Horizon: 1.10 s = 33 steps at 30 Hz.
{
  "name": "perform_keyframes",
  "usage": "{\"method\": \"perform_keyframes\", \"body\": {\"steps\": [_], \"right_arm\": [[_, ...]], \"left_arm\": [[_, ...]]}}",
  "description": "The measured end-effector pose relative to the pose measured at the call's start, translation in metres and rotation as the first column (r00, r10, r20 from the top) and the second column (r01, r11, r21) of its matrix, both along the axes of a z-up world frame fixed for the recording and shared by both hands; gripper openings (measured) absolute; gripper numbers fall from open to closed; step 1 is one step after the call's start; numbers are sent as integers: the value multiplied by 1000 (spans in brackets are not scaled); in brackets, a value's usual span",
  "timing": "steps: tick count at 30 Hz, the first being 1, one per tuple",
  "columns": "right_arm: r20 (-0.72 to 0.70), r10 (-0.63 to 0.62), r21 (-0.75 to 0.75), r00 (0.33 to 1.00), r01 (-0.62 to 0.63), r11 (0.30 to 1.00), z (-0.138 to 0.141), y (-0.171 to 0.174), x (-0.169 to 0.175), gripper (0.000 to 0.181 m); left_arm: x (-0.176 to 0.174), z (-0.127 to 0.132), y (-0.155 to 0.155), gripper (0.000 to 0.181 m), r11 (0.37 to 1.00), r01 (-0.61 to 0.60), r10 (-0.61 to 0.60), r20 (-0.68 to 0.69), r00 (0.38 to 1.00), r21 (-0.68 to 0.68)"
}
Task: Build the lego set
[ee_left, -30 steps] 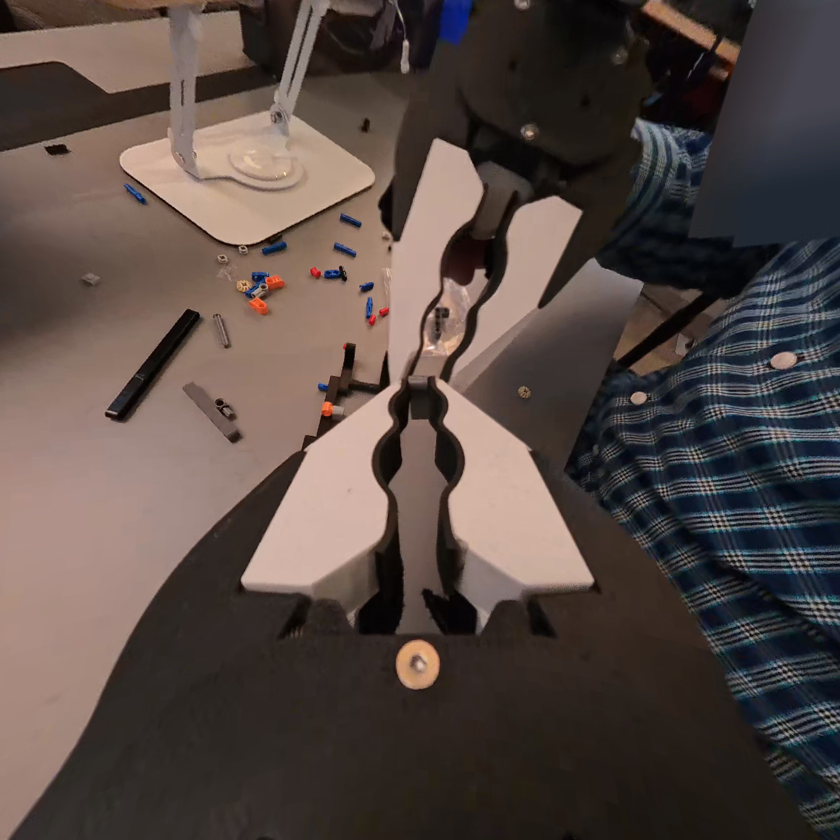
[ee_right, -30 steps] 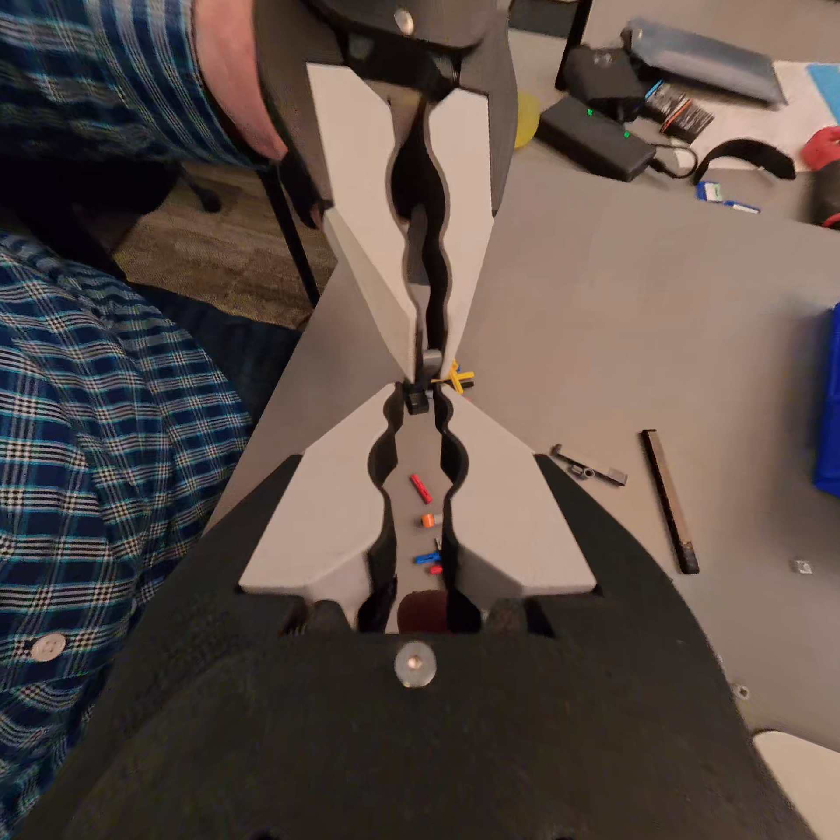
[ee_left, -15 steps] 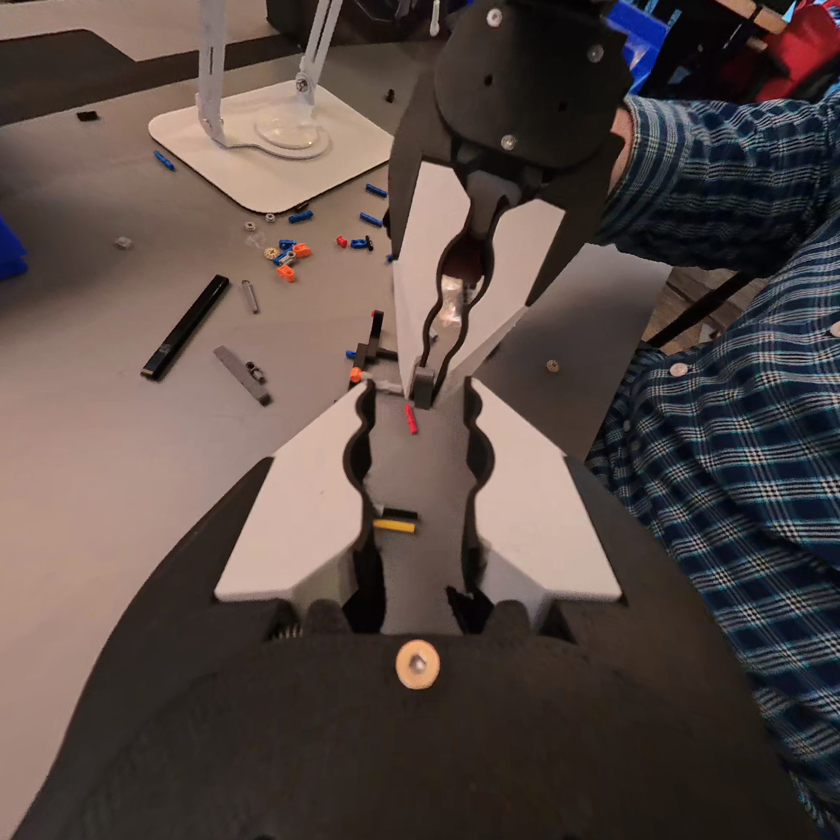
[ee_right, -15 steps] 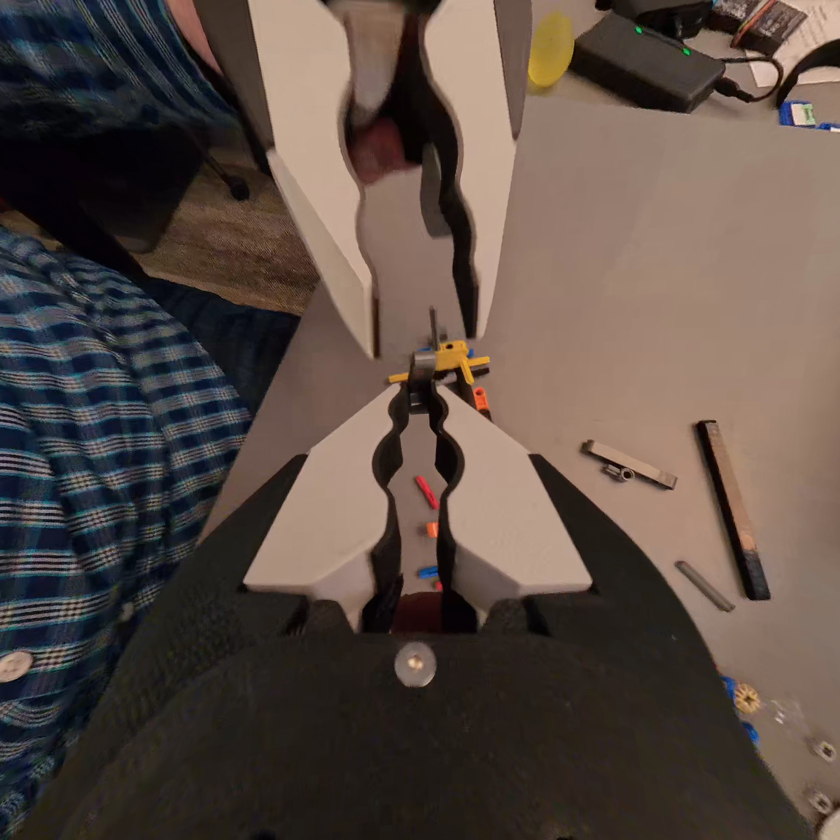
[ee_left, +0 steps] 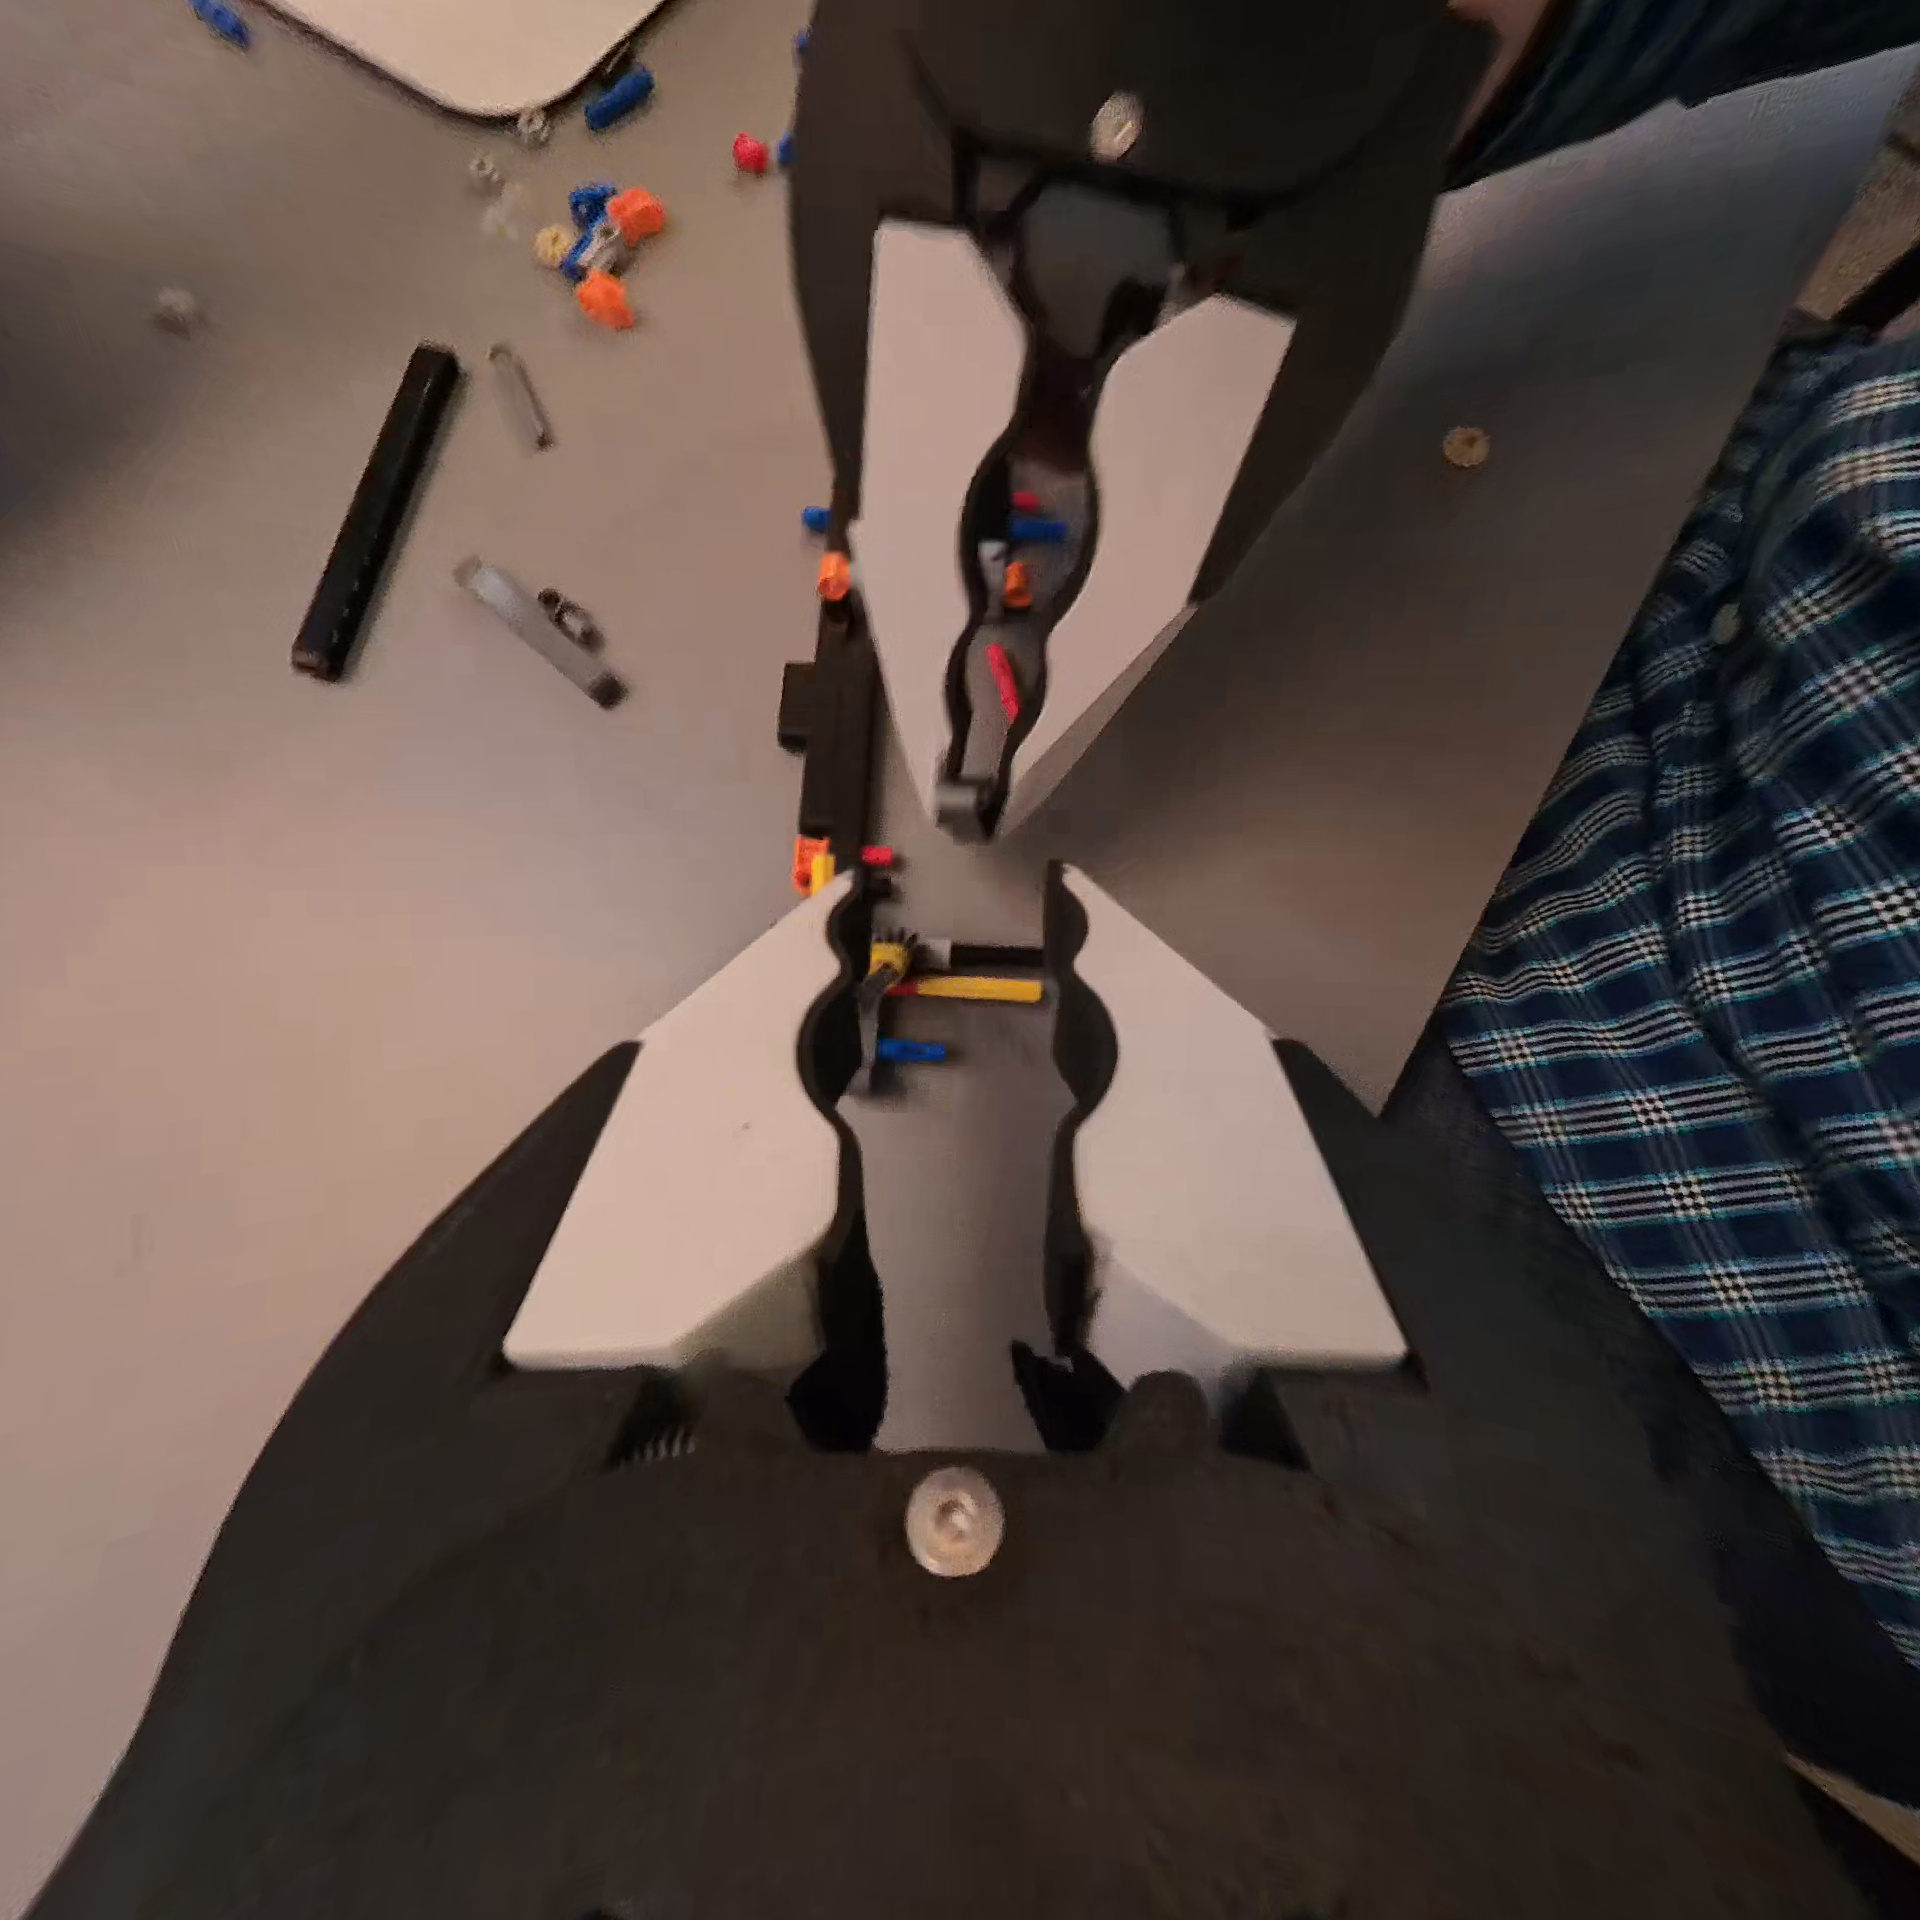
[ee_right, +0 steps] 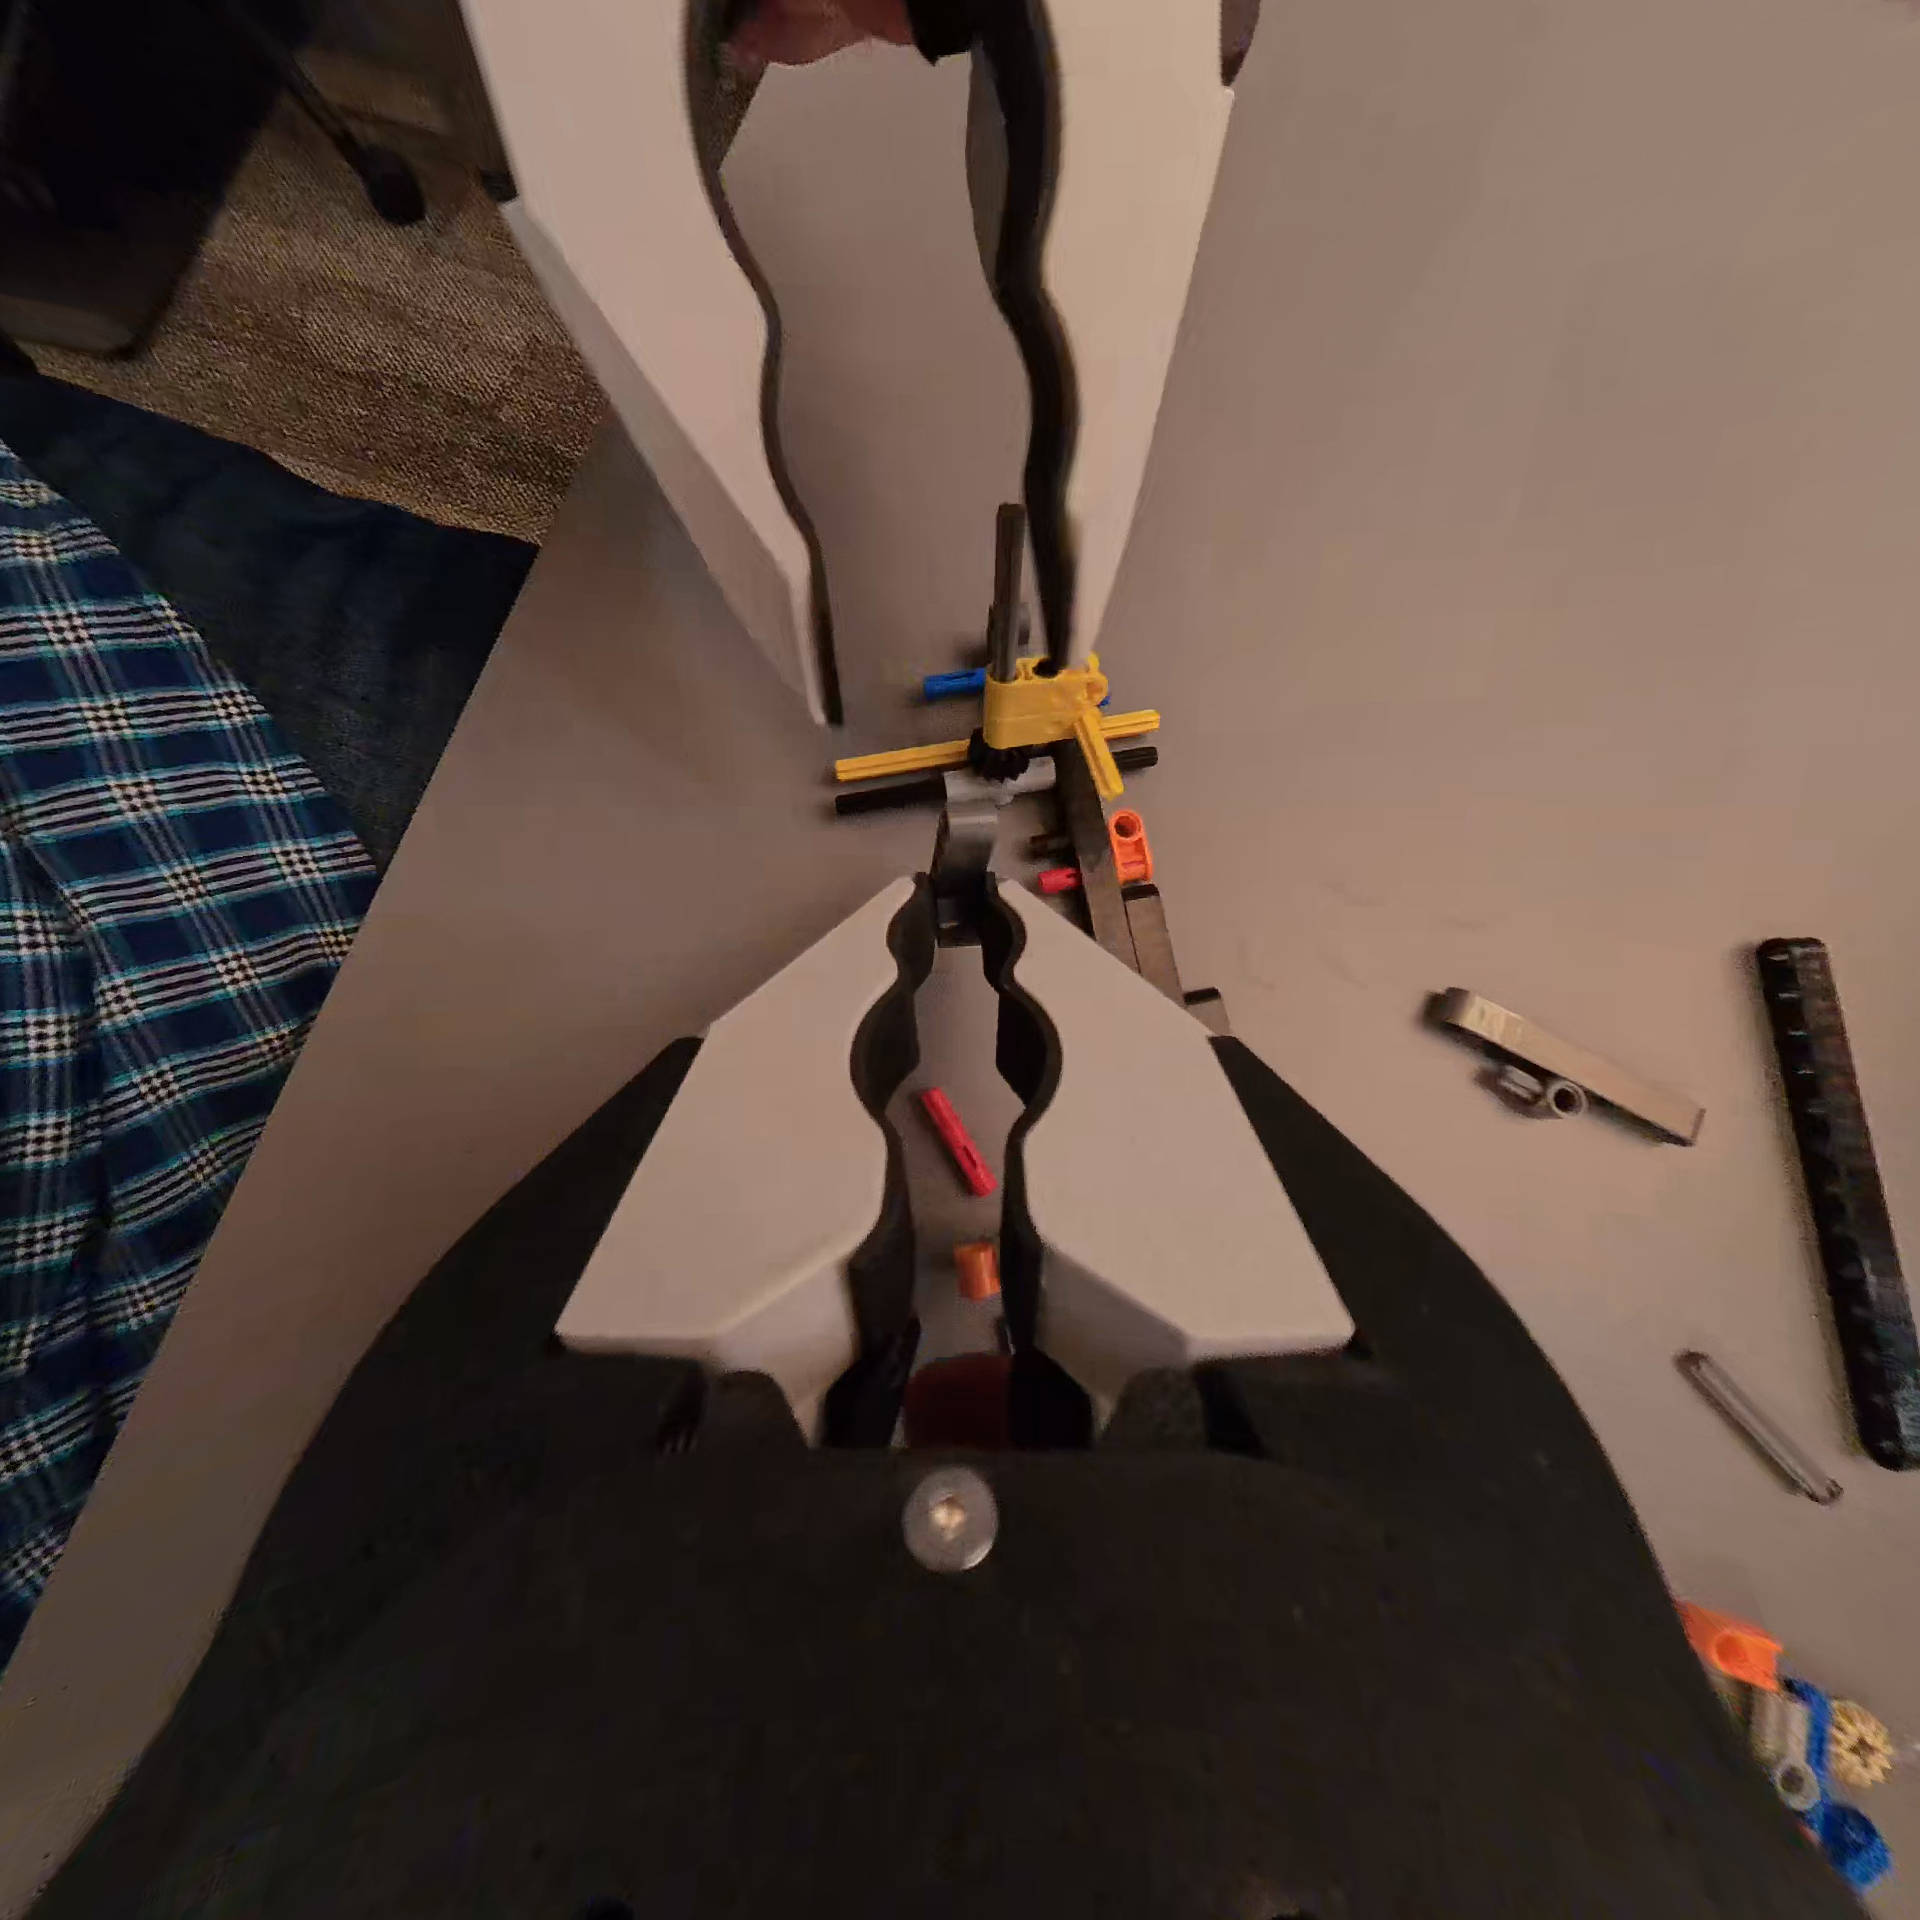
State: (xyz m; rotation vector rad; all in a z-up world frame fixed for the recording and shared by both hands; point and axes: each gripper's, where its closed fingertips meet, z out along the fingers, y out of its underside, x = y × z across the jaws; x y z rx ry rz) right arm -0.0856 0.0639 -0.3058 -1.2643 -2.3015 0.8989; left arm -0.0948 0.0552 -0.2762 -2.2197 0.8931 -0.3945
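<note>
My left tongs (ee_left: pixel 951 883) gape wide and empty, my right tongs (ee_right: pixel 956 883) pinch a small grey piece (ee_right: pixel 971 831) at the yellow-and-black assembly (ee_right: pixel 1029 717), which I judge barely begun, with loose parts (ee_left: pixel 597 244) unused.

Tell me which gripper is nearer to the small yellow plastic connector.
Left. The left gripper is open with the yellow connector between its fingertips; the right gripper, shut on a small grey piece, sits just short of it.

No readable text, label, brand, number or sign shows in either view.
</note>
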Motion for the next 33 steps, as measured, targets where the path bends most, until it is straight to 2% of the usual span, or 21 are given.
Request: {"method": "perform_keyframes", "body": {"steps": [3,6,10,14,18,23,29,33], "right_arm": [[-8,6,25,1000,-6,1000,-6,-1,-2,6],[-33,23,16,999,-23,1000,-2,-4,-2,6],[-35,52,60,998,-50,997,-5,-5,-1,6],[-25,62,93,998,-60,994,-7,-4,0,6],[-11,71,126,997,-69,990,-8,-4,-1,6],[3,69,139,998,-69,988,-13,-2,-5,6],[20,89,188,996,-91,978,-16,-1,-6,6],[36,90,185,995,-95,978,-18,1,-4,14]], "left_arm": [[9,-5,0,19,999,38,-37,-60,998,0],[10,-18,1,18,999,32,-36,-108,993,-34],[11,-22,4,5,999,29,-32,-155,987,-22],[15,-25,2,0,998,55,-58,-170,984,-28],[14,-28,2,0,998,62,-66,-215,974,-26],[9,-26,1,0,998,54,-60,-203,977,-32],[-8,-15,-1,14,1000,19,-17,-199,980,8],[-18,-8,0,23,999,1,6,-169,986,45]]}}
